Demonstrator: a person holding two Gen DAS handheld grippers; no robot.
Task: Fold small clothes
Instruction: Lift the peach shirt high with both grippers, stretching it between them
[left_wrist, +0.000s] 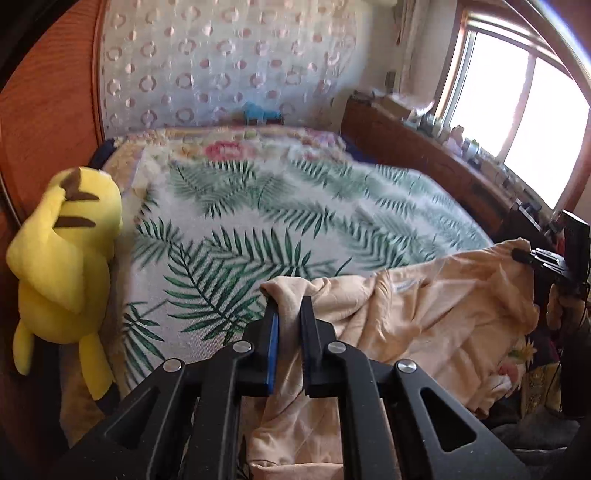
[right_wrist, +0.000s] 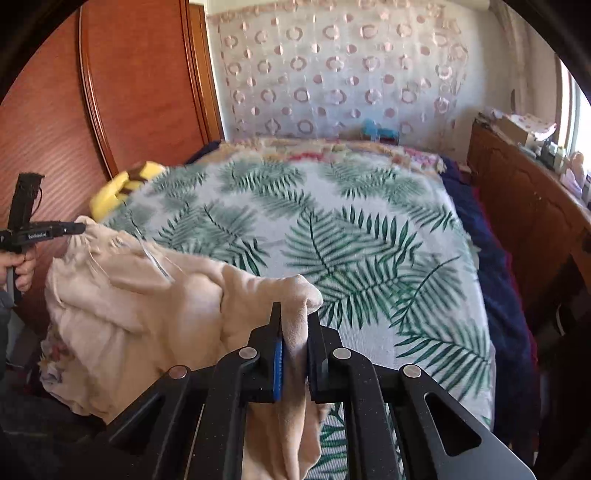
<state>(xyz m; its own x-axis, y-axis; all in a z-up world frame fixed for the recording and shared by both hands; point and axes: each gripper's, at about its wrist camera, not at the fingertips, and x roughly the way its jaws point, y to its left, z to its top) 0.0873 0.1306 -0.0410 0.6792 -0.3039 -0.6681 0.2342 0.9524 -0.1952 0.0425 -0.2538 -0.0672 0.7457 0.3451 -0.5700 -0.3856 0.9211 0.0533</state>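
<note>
the left gripper (left_wrist: 290, 306) and right gripper (right_wrist: 295, 314) are each pinching a bunched corner of the peach garment (left_wrist: 424, 314), which is hanging slack and rumpled between them over the near edge of the bed cover (right_wrist: 332, 221). no fold looks made yet; spreading is pending. soft, thin knit. beyond, the fuzzy palm-leaf print is lying flat, a yellow plush toy (left_wrist: 66, 251) slumping at its left edge.
</note>
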